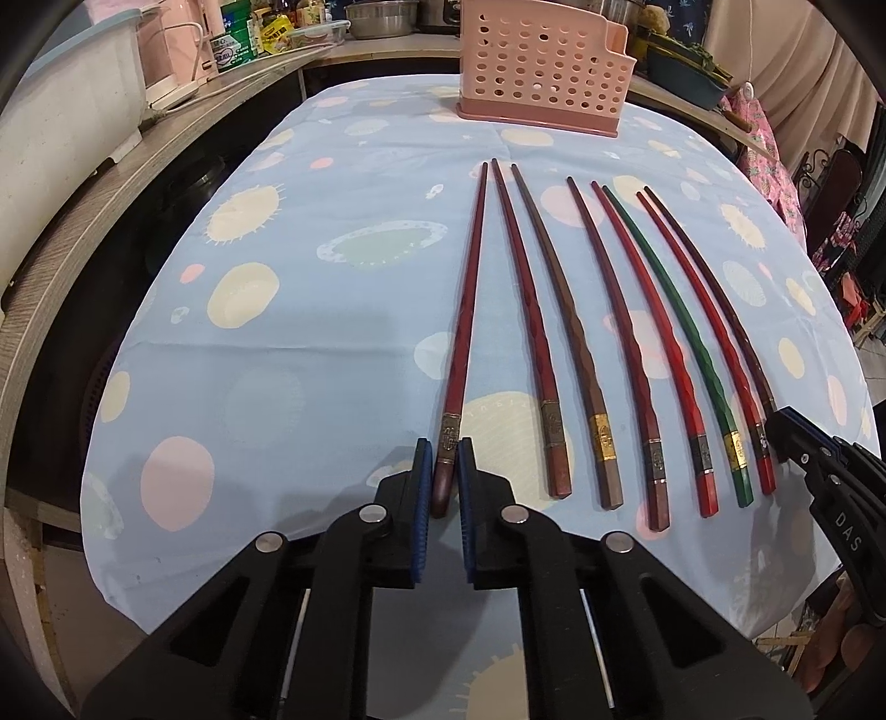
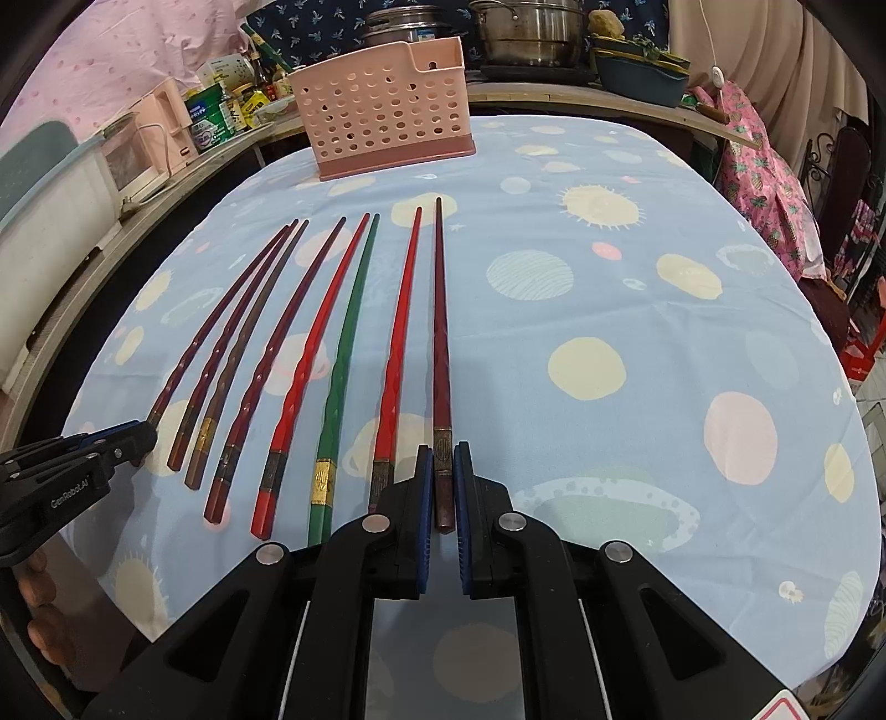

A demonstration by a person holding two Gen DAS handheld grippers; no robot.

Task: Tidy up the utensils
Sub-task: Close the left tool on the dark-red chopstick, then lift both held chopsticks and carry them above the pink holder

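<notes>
Several chopsticks lie side by side on the blue tablecloth (image 1: 332,332), tips toward a pink perforated utensil holder (image 1: 540,66), which also shows in the right wrist view (image 2: 387,119). My left gripper (image 1: 446,448) is shut on the handle of the leftmost dark red chopstick (image 1: 468,310), which rests on the cloth. My right gripper (image 2: 443,454) is shut on the handle of the rightmost dark brown chopstick (image 2: 441,332), also on the cloth. Between them lie red, green (image 2: 346,354) and brown chopsticks. Each gripper shows at the edge of the other's view.
A wooden counter (image 1: 83,232) runs along the left with a pink appliance, jars and cans. Steel pots (image 2: 526,33) and a teal basin stand behind the holder. Pink patterned cloth hangs at the far right (image 2: 775,183). The table's near edge is just below the grippers.
</notes>
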